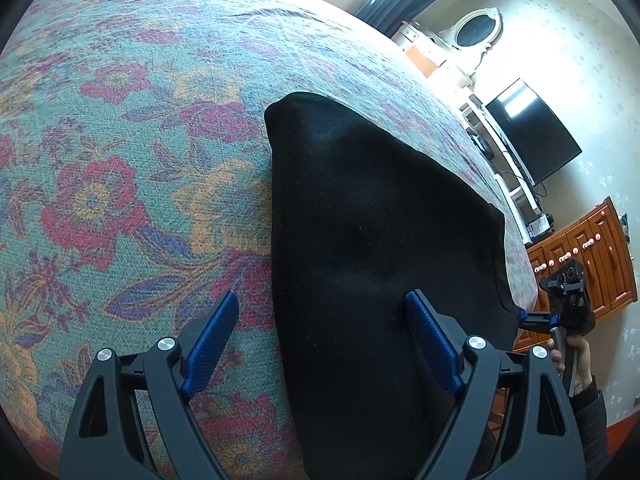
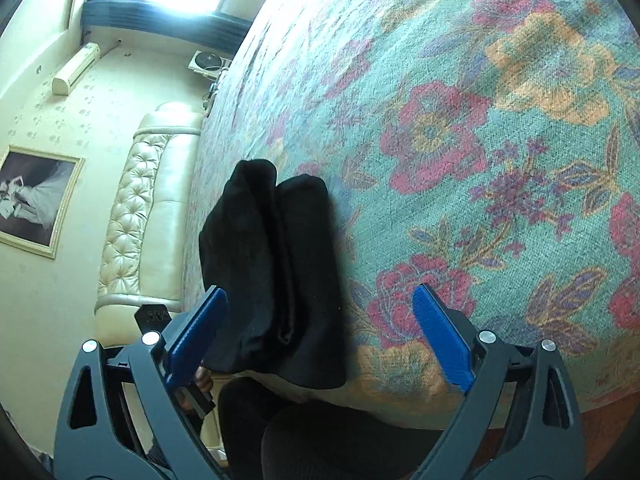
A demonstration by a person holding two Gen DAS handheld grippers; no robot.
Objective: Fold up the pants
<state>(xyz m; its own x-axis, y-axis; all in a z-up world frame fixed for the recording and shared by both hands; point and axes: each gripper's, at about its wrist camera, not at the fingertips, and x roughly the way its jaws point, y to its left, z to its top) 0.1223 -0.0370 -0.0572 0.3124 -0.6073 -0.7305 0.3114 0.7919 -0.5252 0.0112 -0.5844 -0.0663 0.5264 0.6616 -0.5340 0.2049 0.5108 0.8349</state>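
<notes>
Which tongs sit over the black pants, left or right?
The left tongs: open, right finger above the folded black pants. The right tongs gape mostly over the floral bedspread.

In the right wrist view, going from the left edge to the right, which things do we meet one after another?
Framed picture → cream tufted headboard → folded black pants → floral bedspread.
</notes>
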